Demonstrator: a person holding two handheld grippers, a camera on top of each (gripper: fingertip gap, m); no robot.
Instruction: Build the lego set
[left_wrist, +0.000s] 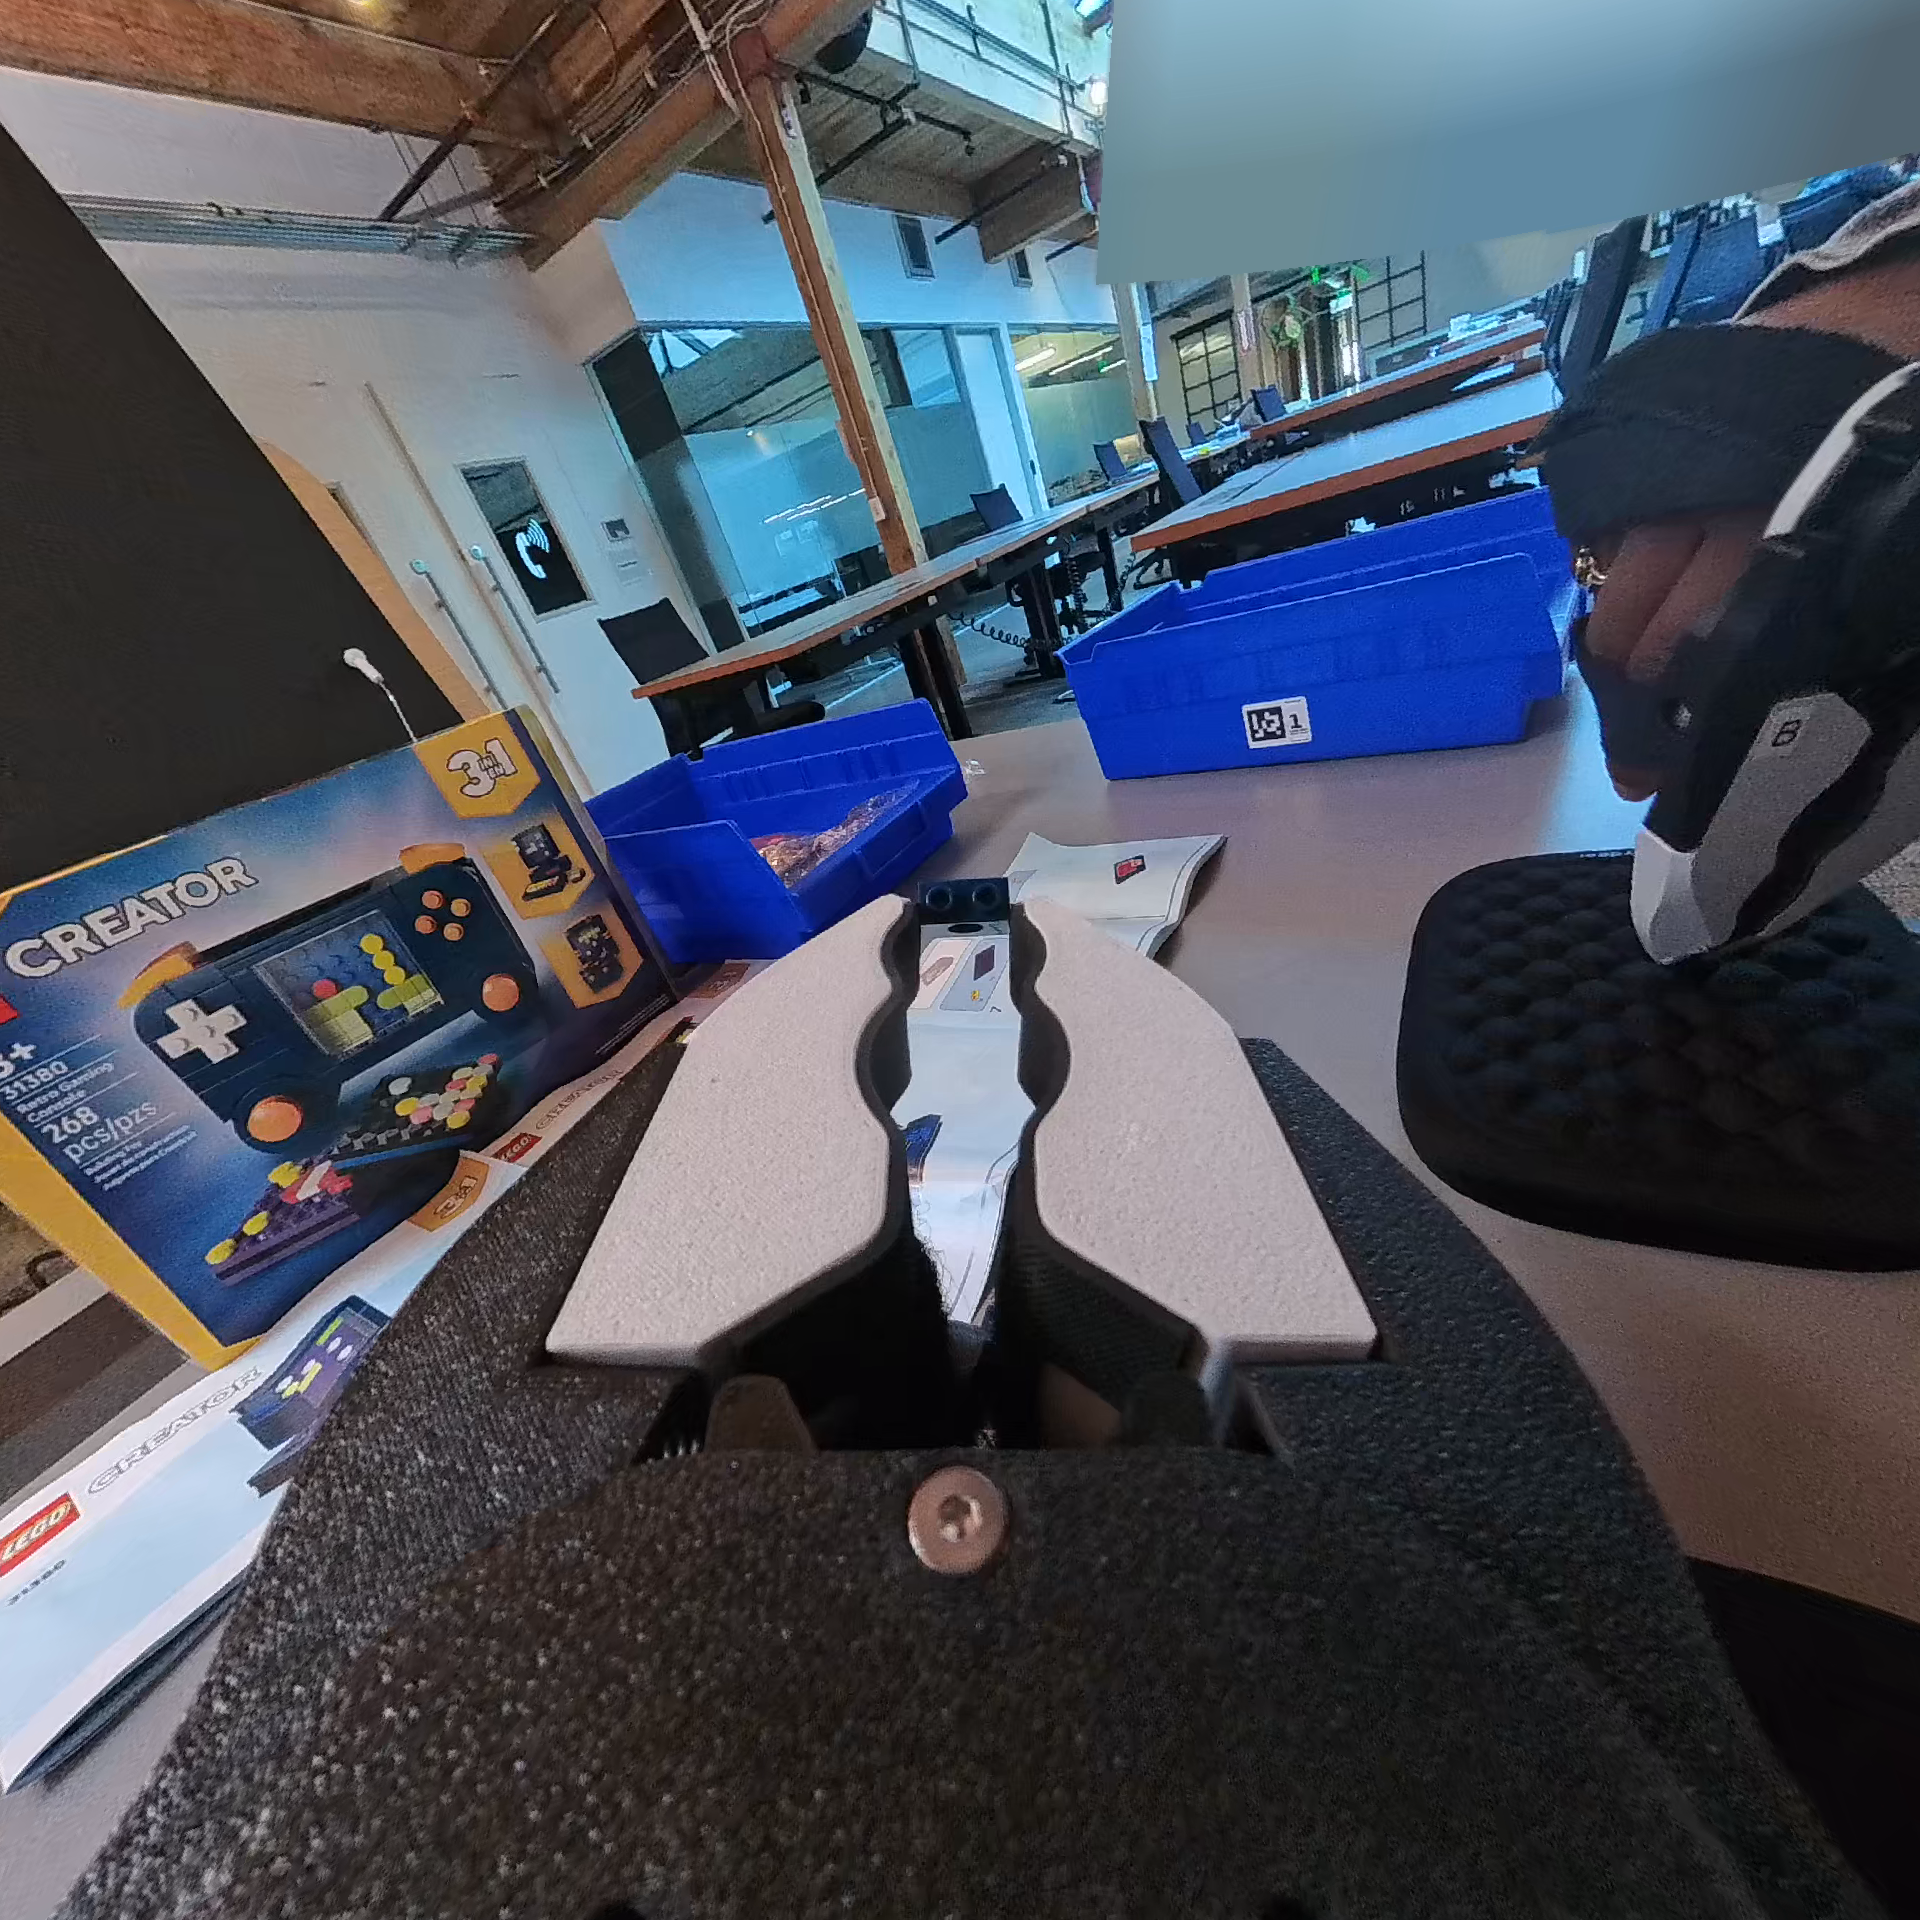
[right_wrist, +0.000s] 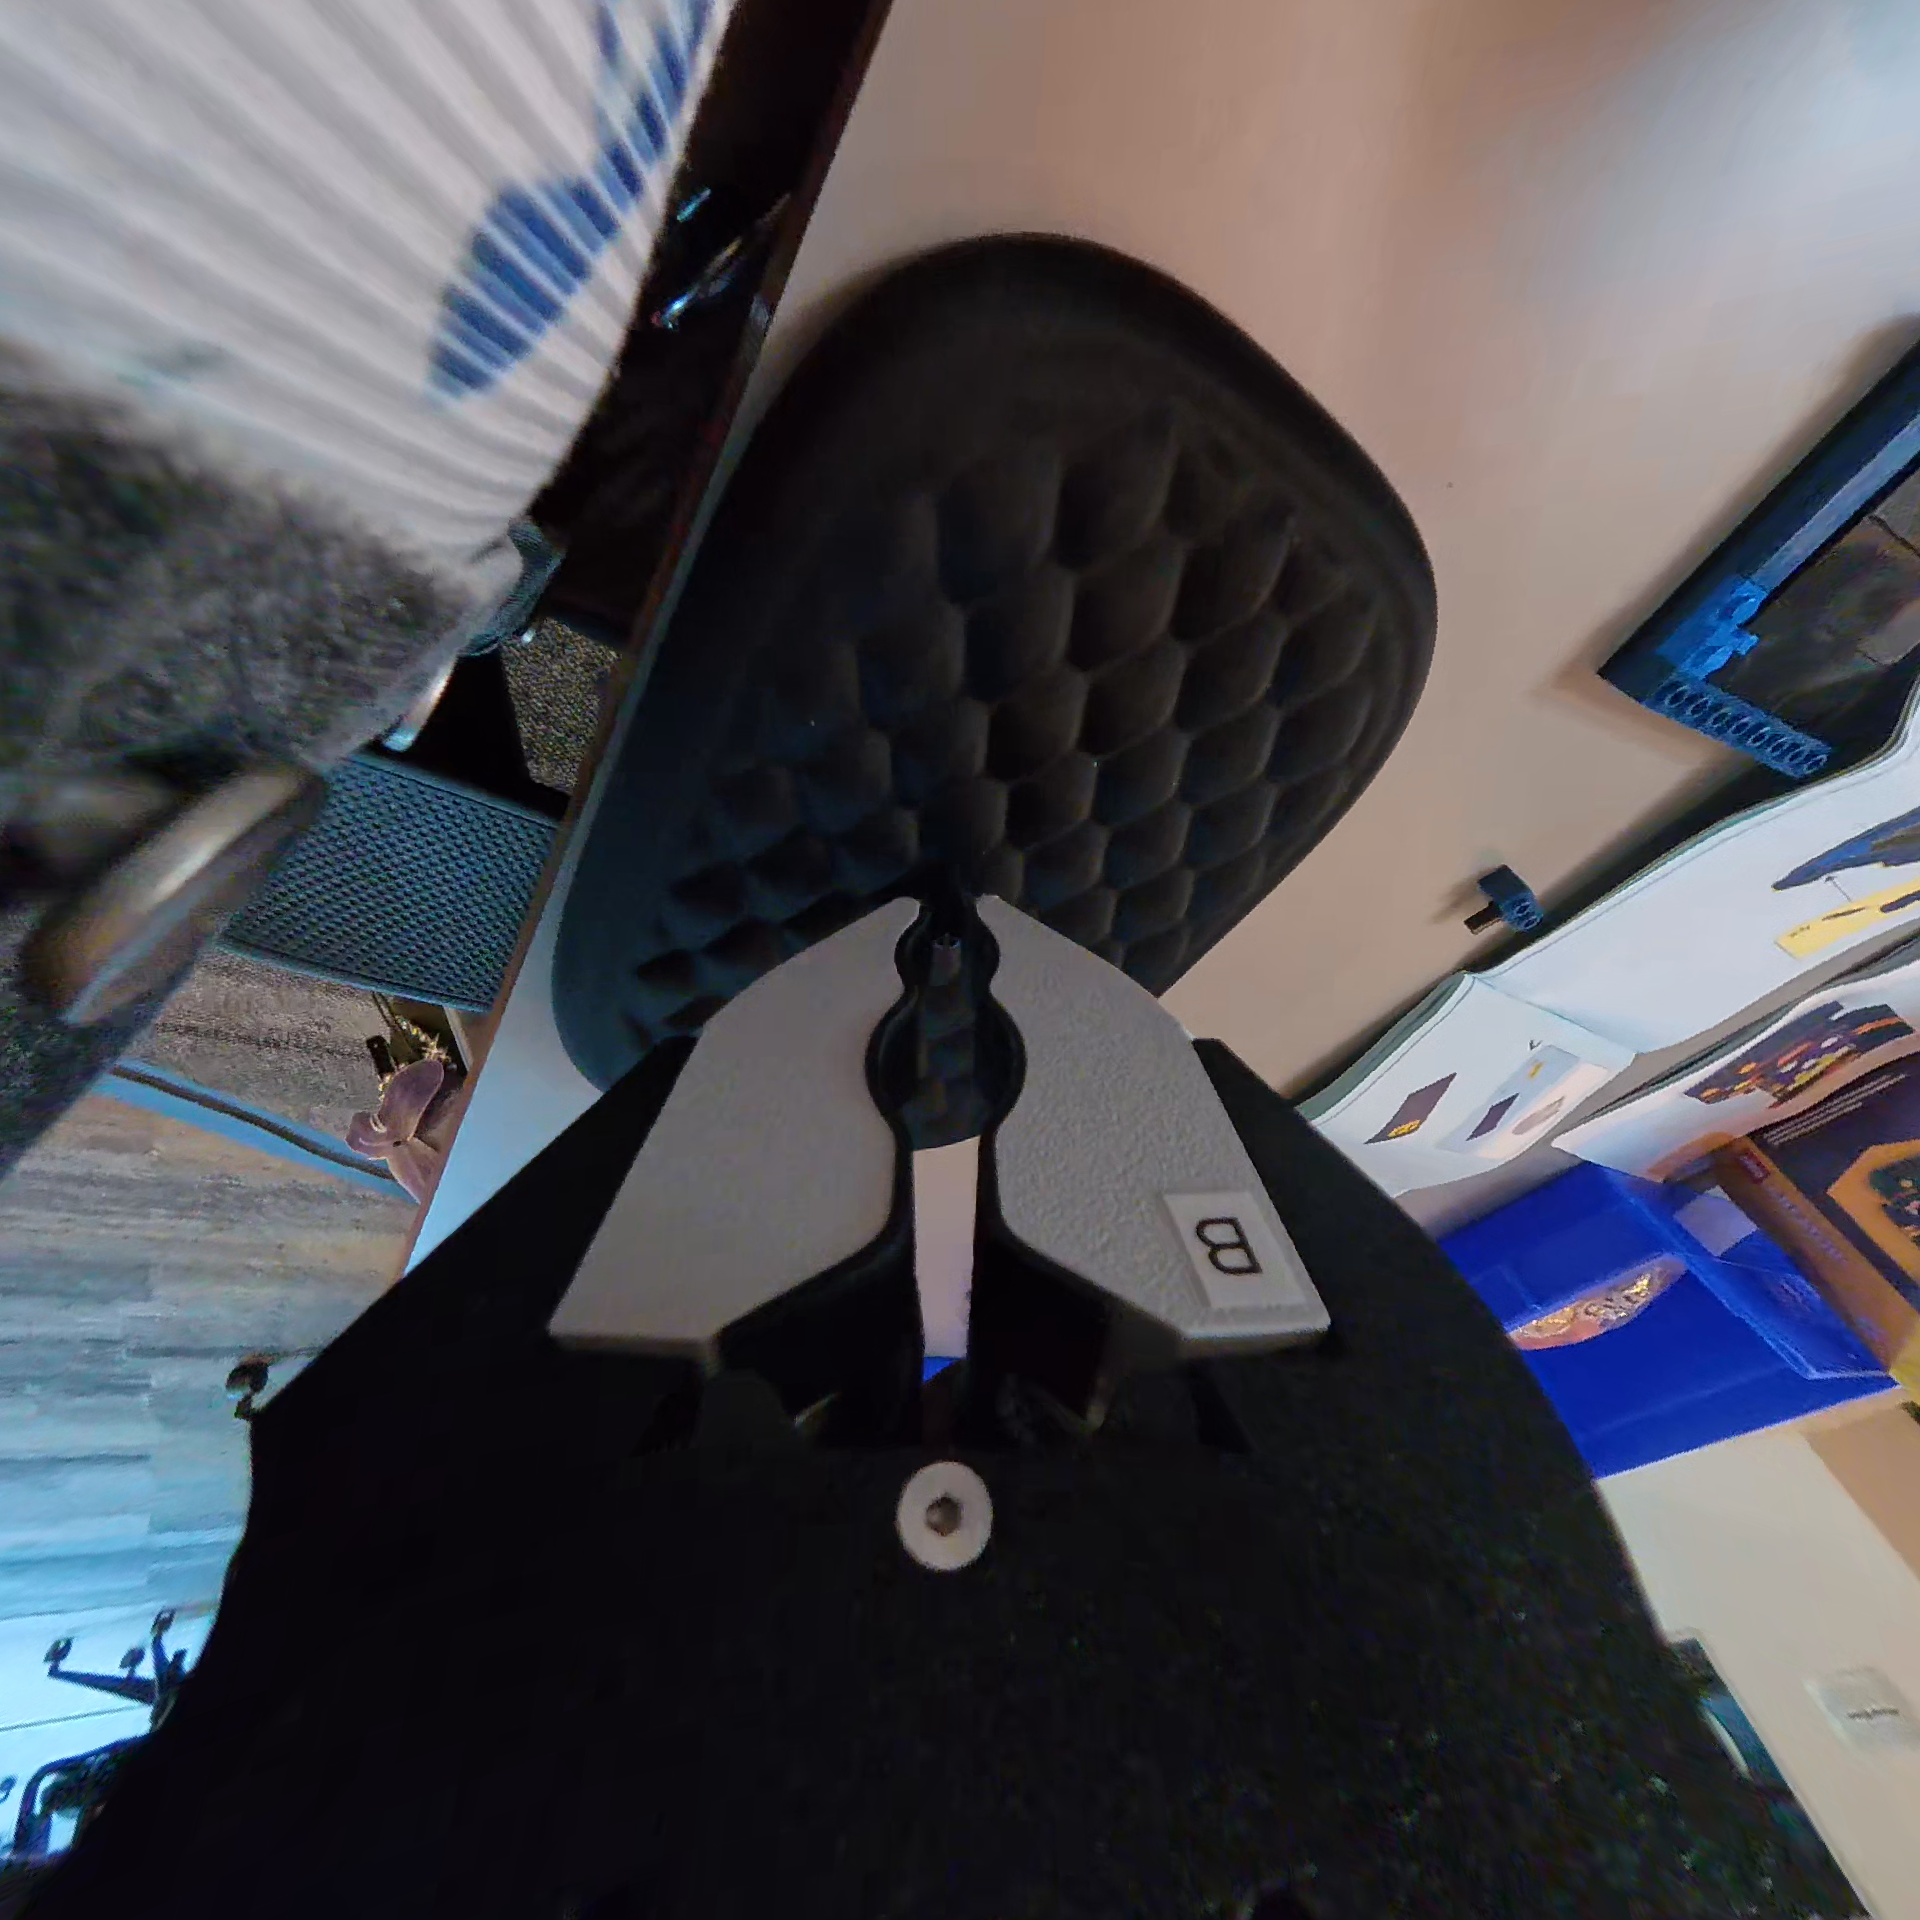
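The left gripper (left_wrist: 964, 914) has its fingers clamped on a small dark blue brick (left_wrist: 964, 898) at their tips, above an open booklet (left_wrist: 1117, 883) on the desk (left_wrist: 1299, 831). At 3 o'clock, the right gripper (right_wrist: 951, 914) pinches a small dark pin (right_wrist: 943, 948) over the black cushion (right_wrist: 1091, 582).

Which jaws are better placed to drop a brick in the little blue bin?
Probably left. The left gripper holds a dark brick in its jaws and points toward the little blue bin. The right gripper is down on the black bumpy pad, farther away.
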